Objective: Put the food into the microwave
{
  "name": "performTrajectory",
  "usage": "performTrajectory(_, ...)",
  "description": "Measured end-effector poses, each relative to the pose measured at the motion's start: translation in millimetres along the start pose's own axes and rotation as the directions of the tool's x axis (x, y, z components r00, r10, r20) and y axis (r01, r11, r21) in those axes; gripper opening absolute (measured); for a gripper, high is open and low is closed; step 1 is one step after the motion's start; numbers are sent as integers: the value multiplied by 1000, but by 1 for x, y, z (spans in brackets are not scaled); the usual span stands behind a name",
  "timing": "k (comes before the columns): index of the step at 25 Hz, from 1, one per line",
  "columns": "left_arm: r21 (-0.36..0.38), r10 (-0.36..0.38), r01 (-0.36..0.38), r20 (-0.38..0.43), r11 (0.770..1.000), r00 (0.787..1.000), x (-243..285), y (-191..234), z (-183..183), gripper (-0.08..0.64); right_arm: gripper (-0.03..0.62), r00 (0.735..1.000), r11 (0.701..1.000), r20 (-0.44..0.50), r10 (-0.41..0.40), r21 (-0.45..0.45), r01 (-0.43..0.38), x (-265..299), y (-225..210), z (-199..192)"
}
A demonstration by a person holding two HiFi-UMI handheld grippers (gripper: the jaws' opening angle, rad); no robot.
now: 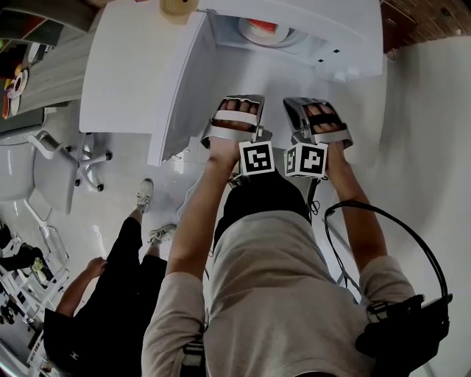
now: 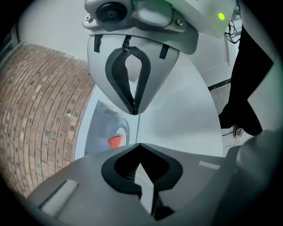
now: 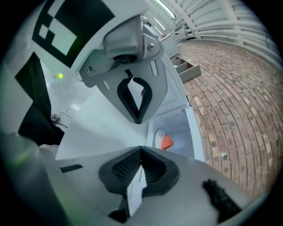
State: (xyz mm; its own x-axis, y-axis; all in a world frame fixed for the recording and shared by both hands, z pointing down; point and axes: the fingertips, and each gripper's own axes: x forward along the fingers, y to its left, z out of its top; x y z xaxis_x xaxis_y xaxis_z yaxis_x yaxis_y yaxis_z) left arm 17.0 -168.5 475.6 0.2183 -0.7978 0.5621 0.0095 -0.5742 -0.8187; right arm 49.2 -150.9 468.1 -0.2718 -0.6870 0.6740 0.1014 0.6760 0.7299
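The white microwave (image 1: 324,44) stands with its door (image 1: 180,96) swung open to the left. Inside sits a white plate (image 1: 254,33) holding red-orange food (image 1: 265,26), which also shows as the red food (image 2: 114,141) in the left gripper view and the food (image 3: 166,142) in the right gripper view. My left gripper (image 1: 241,99) and right gripper (image 1: 309,101) are side by side just in front of the opening, clear of the plate. Both are shut with nothing between the jaws. Each gripper view shows its own shut gripper, left (image 2: 139,145) and right (image 3: 140,149).
A brick wall (image 1: 419,18) runs right of the microwave. A bystander in black (image 1: 110,294) stands at lower left beside a white office chair (image 1: 59,169). A black cable (image 1: 397,235) loops by my right arm. A tan round object (image 1: 176,7) sits beside the microwave.
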Motion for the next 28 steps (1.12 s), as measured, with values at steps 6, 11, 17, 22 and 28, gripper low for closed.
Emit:
performTrajectory(6,16,23,-24,21,1000,1000,-19,2,12,7,9,999,999,-2,-44,-2,44,-19,0,1)
performTrajectory(11,25,33,-34,24,999,999,-28,1,18,8,9,998,998,-4,-64,-8,64,-31,-1,2)
performTrajectory(17,29,46,-47,18,998,999,-34,1,21,8,8,998,998,-8,-65,-15,65,-37,3,1)
performTrajectory(22,24,47,-47,10,999,999,-35,0,19,8,8,998,997,-3,-69,-20,69,-38,2,3)
performTrajectory(28,15,51,-51,10,999,999,-35,2,21,8,8,998,998,-5,-67,-22,67,-38,1,2)
